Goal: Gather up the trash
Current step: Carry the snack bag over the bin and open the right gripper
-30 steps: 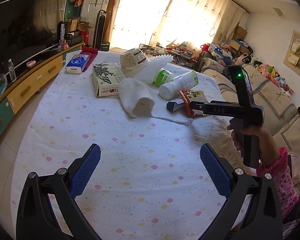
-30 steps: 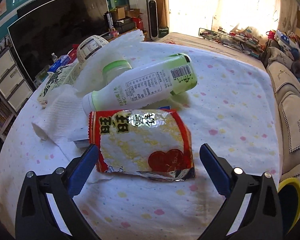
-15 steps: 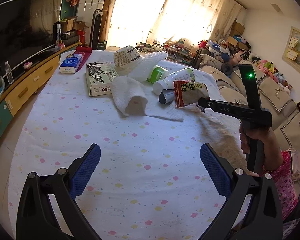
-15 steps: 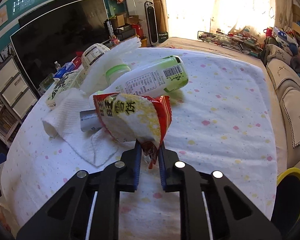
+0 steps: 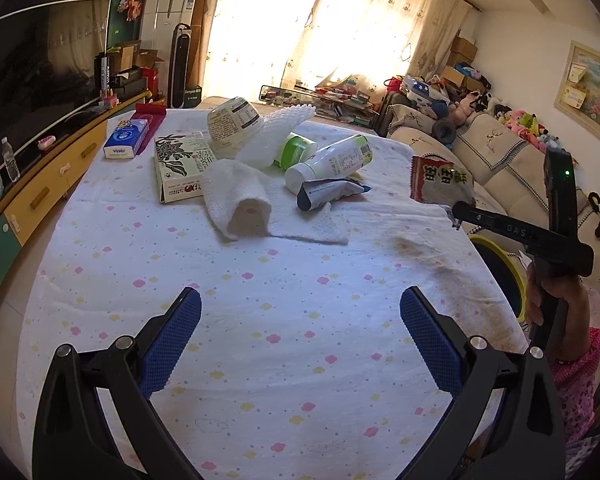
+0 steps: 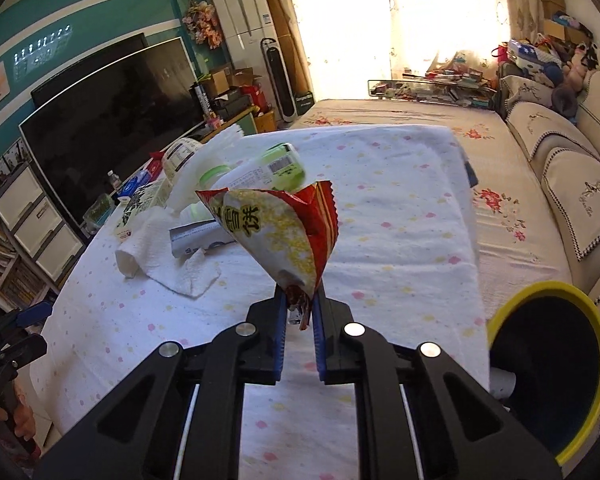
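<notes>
Right gripper point(image 6: 300, 312) pinching snack wrapper point(image 6: 278, 232) aloft, bin point(image 6: 552, 376) rim just right; left gripper point(image 5: 300, 344) hanging open over bare cloth.

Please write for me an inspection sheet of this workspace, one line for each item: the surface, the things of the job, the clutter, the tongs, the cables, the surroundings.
Surface: table under a dotted white cloth, brown stain near its right edge.
Job's things: red snack wrapper lifted off the table; yellow-rimmed bin beside the right edge; bottle, paper towel, carton lying on the cloth.
Clutter: tissue pack.
Tongs: left tongs open, empty; right tongs shut on the wrapper's corner.
Cables: nothing seen.
Surroundings: television, sofa, bright curtains.
</notes>
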Demonstrator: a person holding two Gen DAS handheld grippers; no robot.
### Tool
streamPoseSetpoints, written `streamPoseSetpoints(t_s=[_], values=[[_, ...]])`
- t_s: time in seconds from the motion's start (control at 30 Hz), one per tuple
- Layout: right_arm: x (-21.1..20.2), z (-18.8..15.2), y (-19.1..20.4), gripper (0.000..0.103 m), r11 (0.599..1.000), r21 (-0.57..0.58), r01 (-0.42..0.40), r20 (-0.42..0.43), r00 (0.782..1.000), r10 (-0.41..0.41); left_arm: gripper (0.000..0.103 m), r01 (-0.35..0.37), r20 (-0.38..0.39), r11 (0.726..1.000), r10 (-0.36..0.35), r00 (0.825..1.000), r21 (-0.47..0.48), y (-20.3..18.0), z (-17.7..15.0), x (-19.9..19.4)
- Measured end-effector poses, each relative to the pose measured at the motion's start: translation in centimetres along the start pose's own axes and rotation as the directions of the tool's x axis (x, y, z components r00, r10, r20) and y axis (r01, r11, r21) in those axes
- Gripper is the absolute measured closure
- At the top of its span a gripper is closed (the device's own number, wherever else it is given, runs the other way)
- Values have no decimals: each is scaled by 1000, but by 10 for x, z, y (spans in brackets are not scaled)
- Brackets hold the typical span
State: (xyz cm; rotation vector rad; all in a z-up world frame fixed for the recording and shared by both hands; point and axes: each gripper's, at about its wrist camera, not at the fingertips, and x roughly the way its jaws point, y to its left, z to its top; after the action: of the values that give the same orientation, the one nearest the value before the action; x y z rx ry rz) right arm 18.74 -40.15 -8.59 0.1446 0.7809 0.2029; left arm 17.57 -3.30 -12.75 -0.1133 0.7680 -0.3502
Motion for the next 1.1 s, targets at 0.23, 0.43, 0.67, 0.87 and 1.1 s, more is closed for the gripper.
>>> streamPoseSetpoints(t_s=[0.23,0.43,0.67,0.87,1.1], values=[[-32,-30,-84,91,974,155,168,0,985,-170,5,10,-1,1000,-10,1000,28,-15,2,2],[-43,-69,-159,89,902,279,329,-70,944,-322,5,16,-15,998,-15,1000,56,-32,4,8],[-29,-100,-198,82,863,329,384,-149,923,-354,5,38,-27,994,-35,999,99,-58,7,14],[-27,-107,-210,54,850,355,388,-159,921,-354,5,41,-36,991,-36,999,128,-70,8,16],[-34,-105,-204,44,847,352,399,-143,917,-373,5,34,-53,992,-28,998,119,-68,10,22]])
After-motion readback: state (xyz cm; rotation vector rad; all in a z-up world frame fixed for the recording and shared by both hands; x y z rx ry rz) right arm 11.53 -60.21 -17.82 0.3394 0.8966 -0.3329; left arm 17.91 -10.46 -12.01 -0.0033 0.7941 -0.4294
